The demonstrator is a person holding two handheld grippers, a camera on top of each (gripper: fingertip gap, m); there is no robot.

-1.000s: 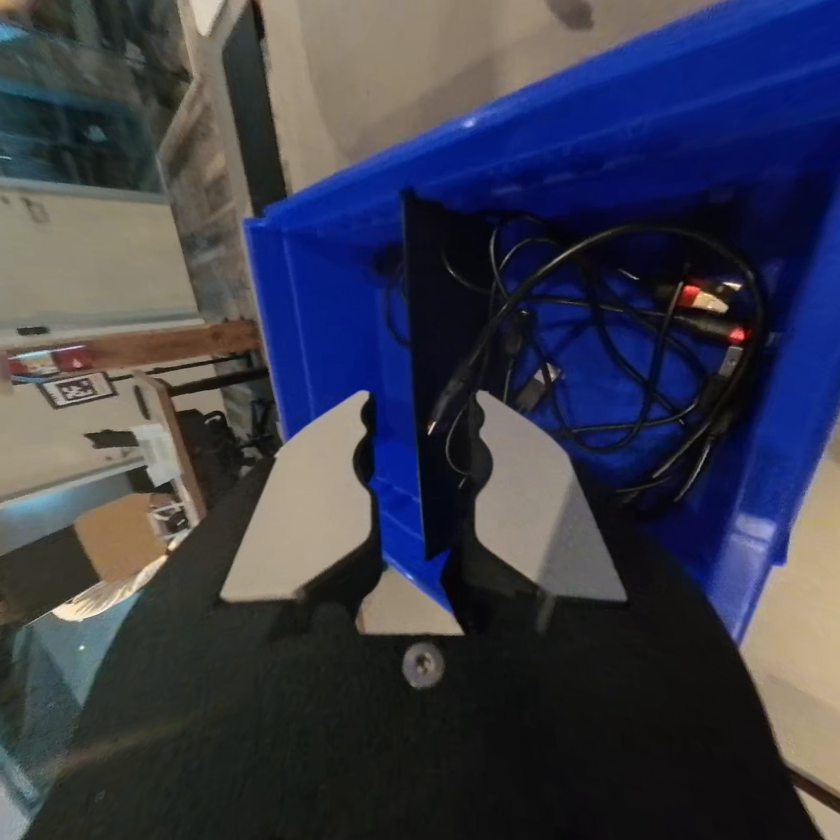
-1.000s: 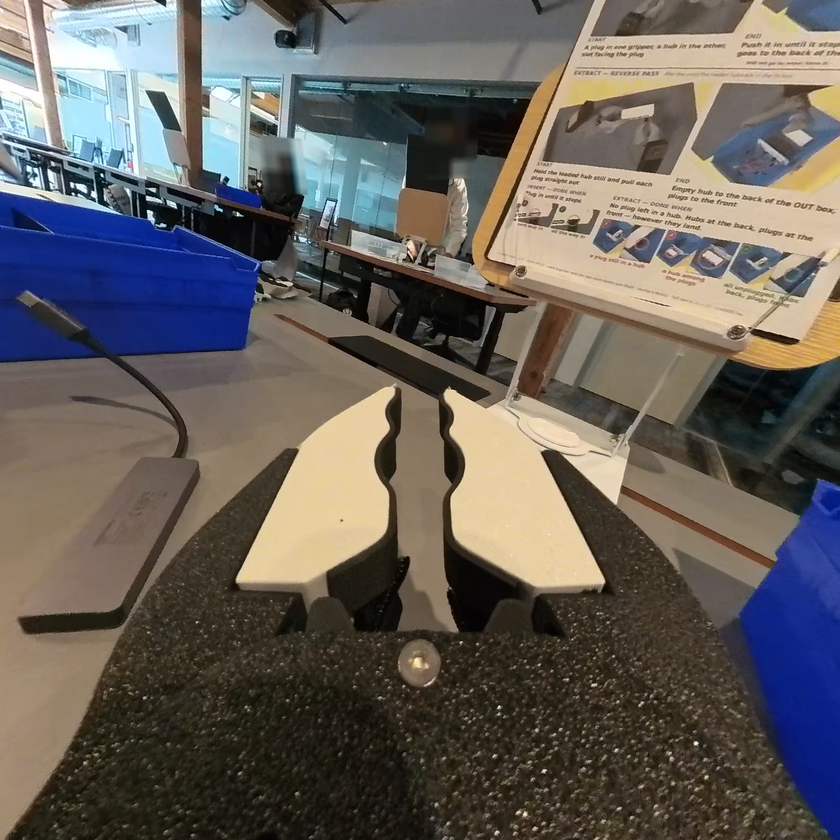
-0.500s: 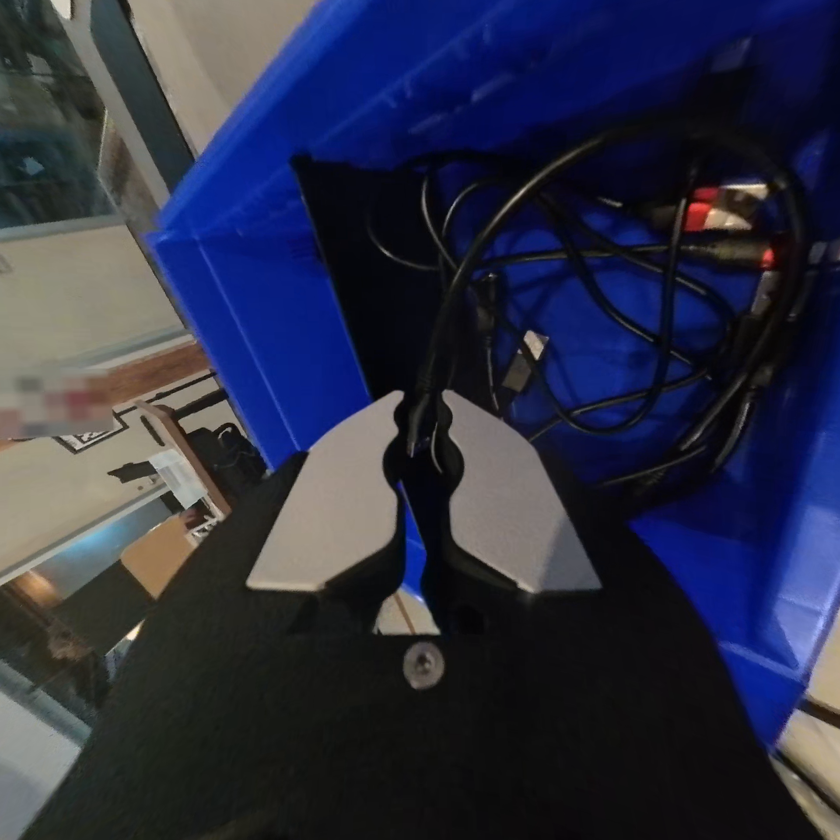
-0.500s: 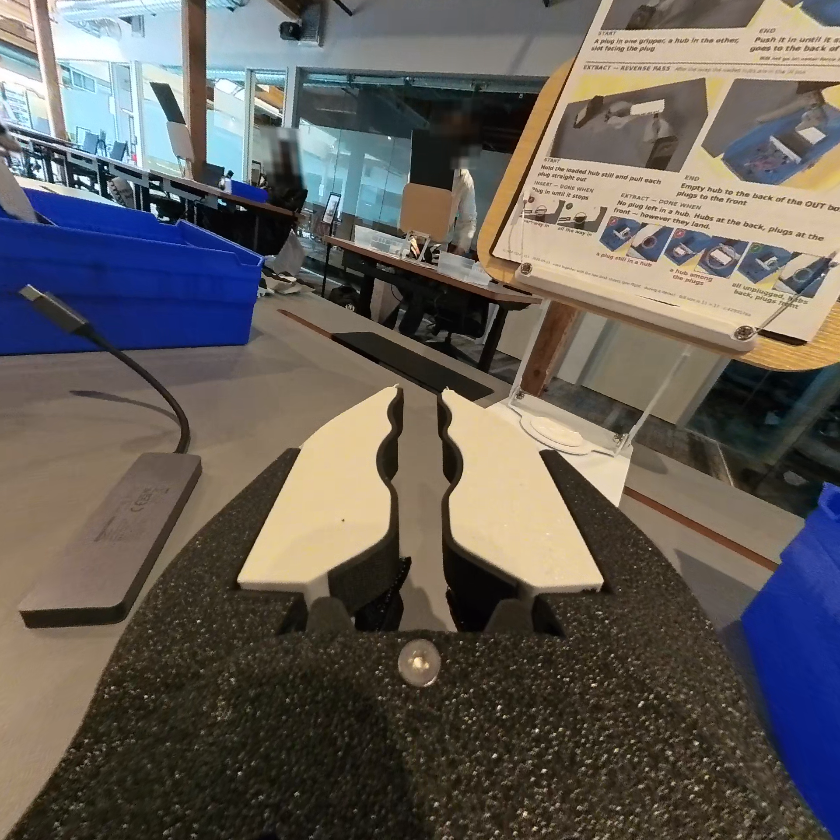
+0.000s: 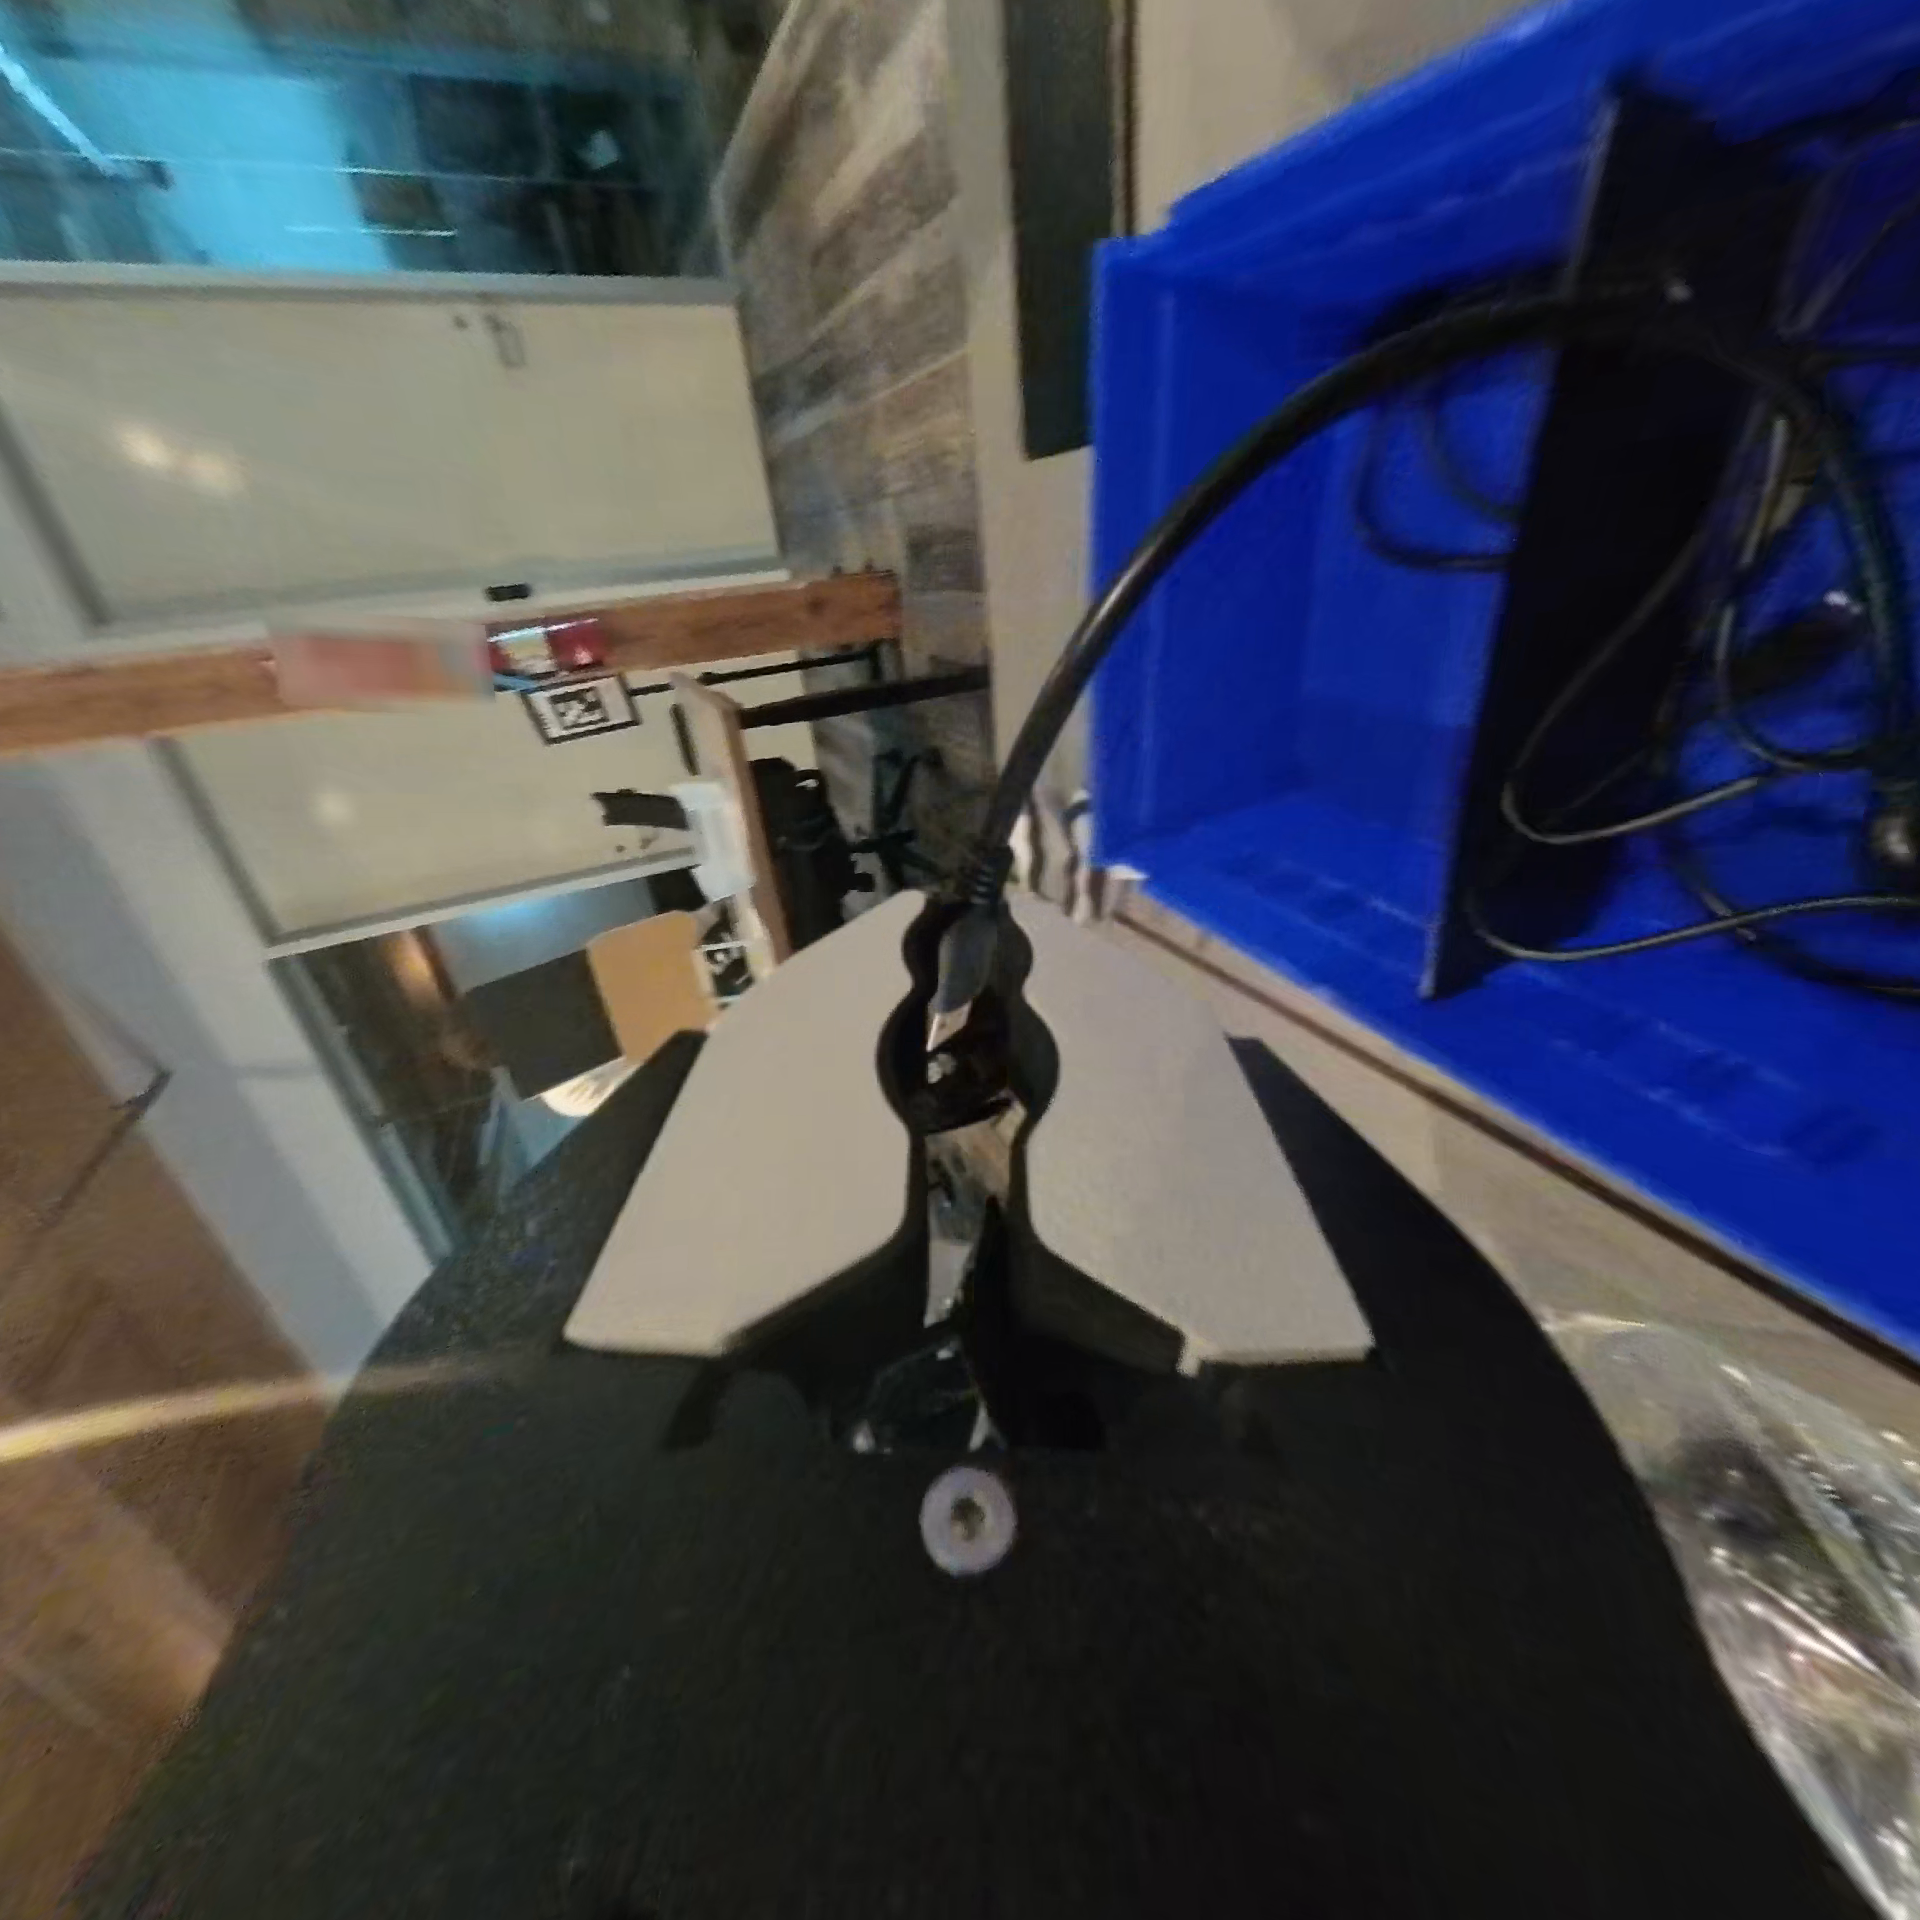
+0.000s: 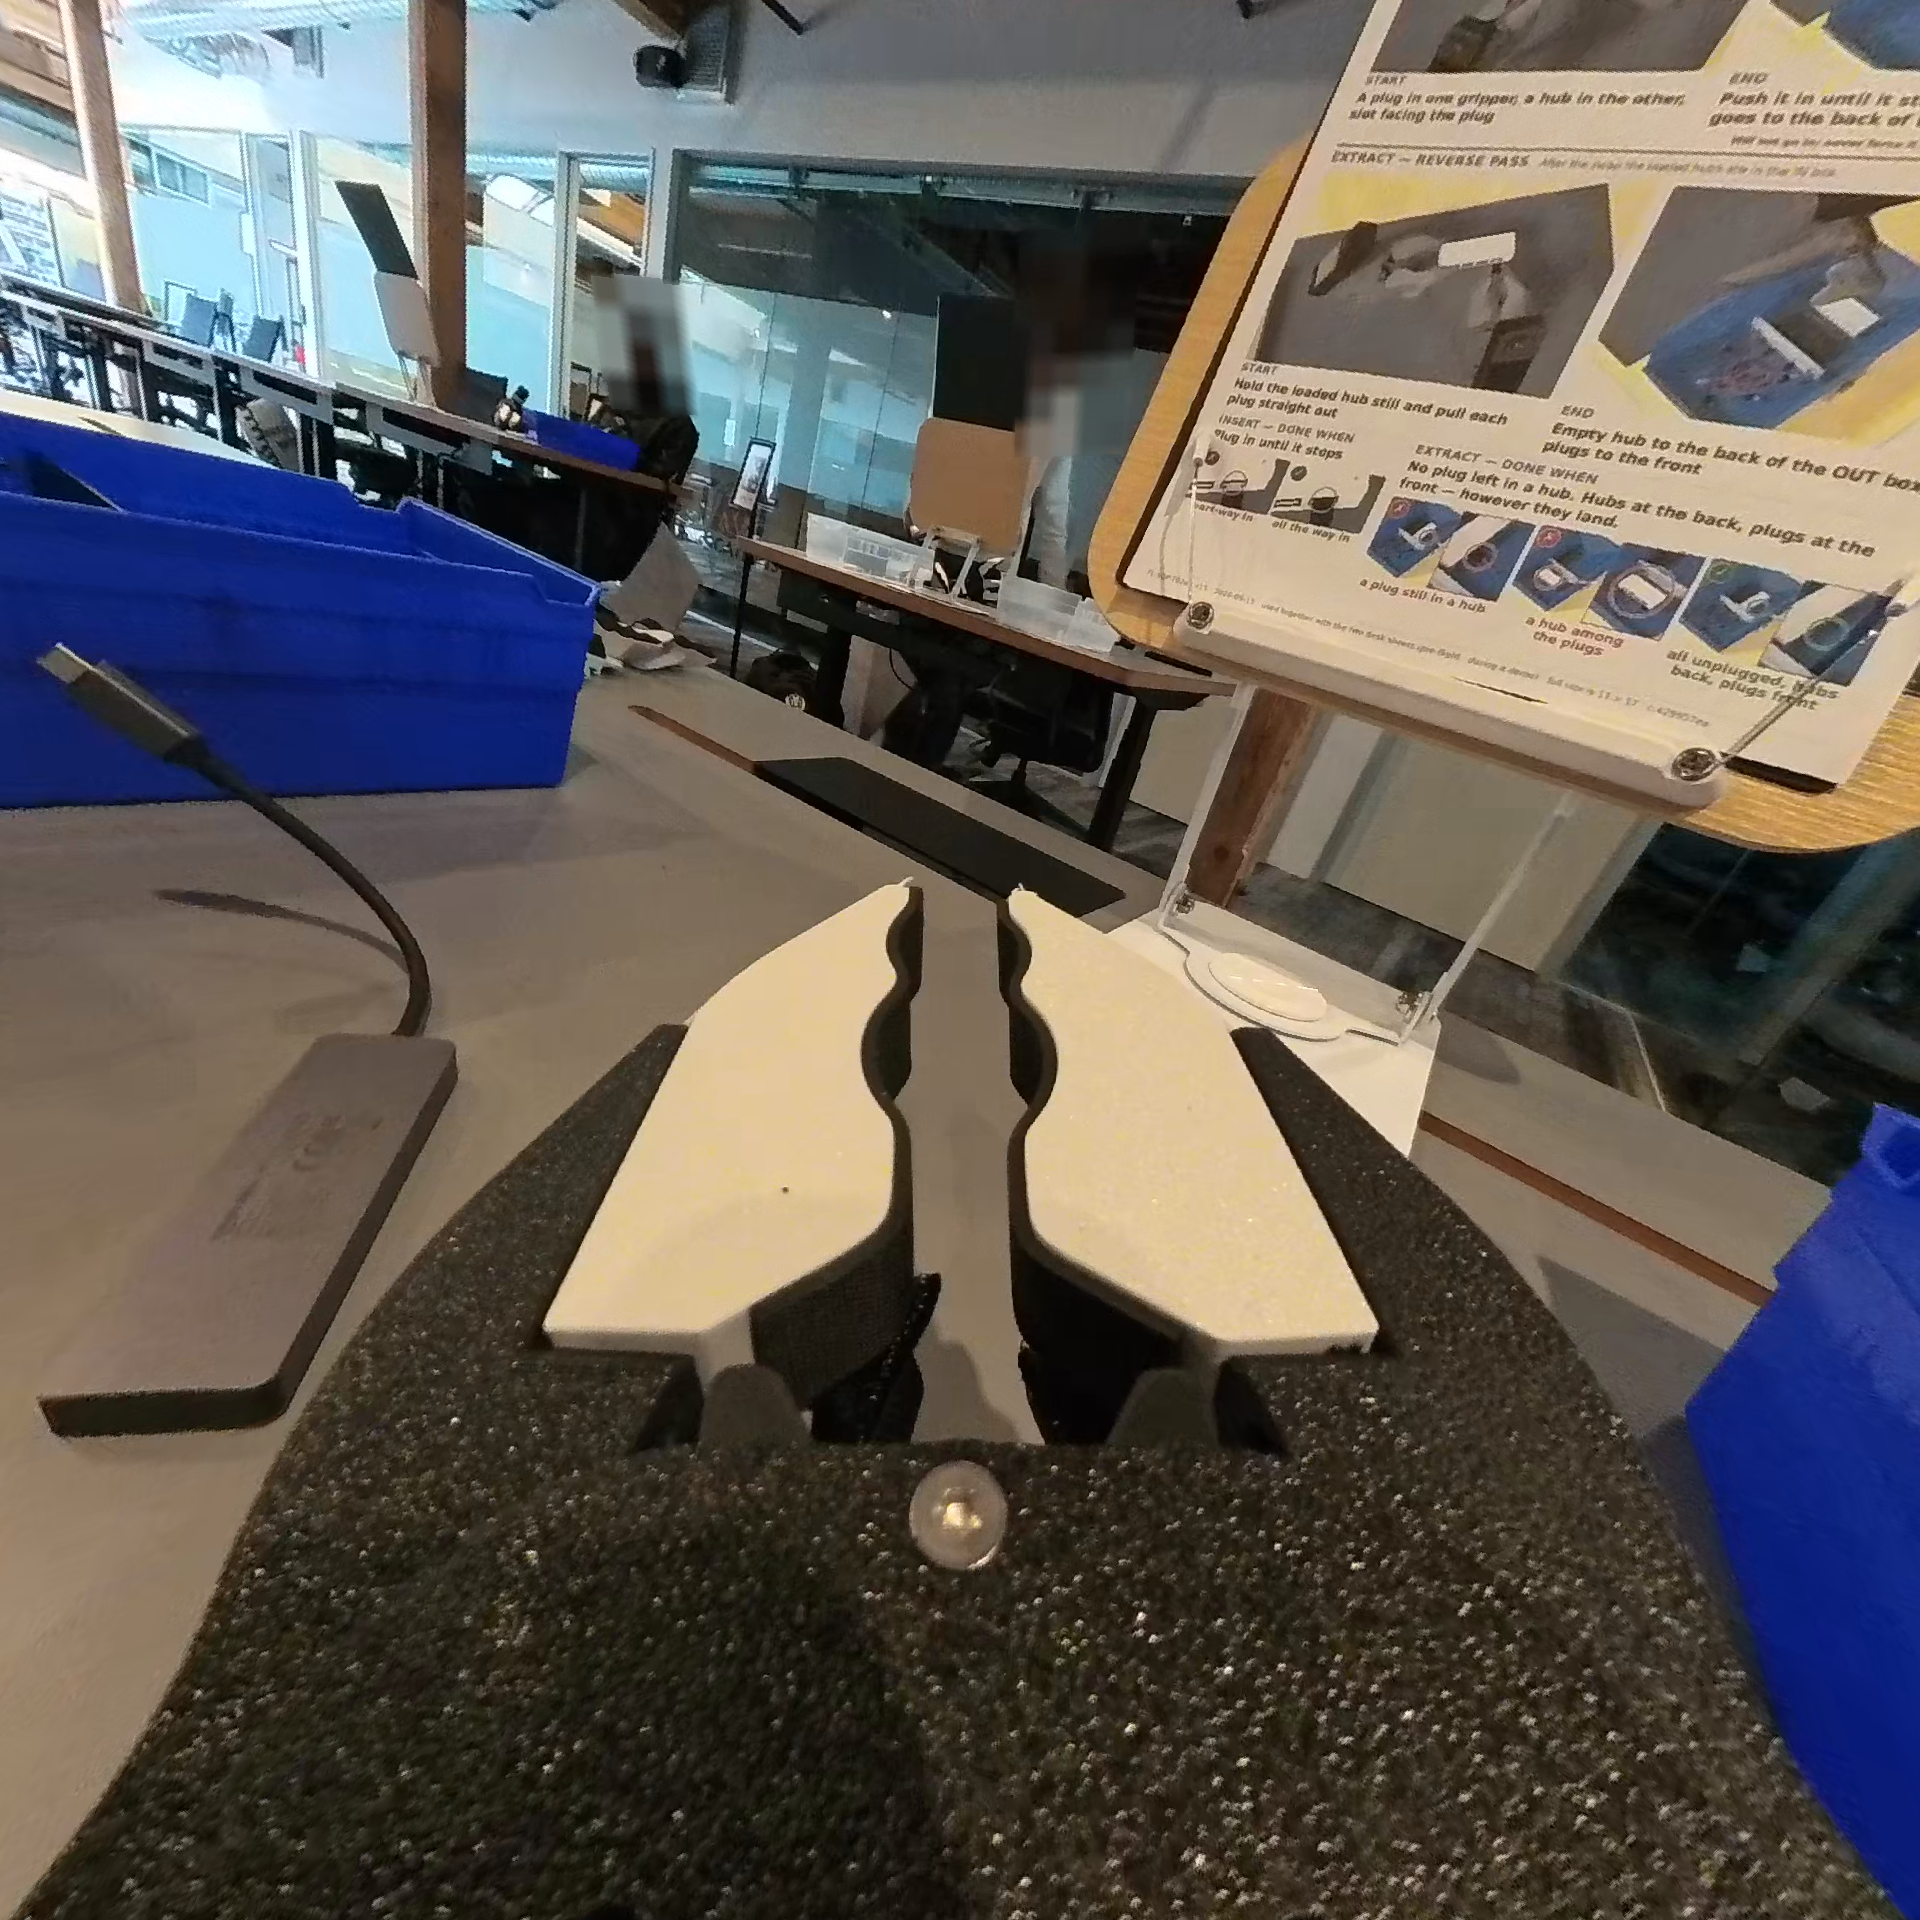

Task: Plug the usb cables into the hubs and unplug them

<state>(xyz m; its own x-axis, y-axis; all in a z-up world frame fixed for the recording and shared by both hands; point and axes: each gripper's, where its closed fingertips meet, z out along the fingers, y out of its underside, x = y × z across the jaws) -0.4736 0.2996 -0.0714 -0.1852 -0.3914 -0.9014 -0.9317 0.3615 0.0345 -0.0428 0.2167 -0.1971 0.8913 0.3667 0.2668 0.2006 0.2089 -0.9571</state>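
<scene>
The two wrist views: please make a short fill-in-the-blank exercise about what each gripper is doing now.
1. The left gripper is shut on a black ____.
2. That cable trails back into a ____ bin.
3. The right gripper holds ____.
4. The grey hub lies flat on the ____.

Missing words: cable plug; blue; nothing; table

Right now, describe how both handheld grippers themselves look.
Left gripper: two flat pale grey fingers with wavy black-lined inner edges, on a rounded black speckled foam-like body with a silver screw. Right gripper: the same build, its fingers off-white.
</scene>
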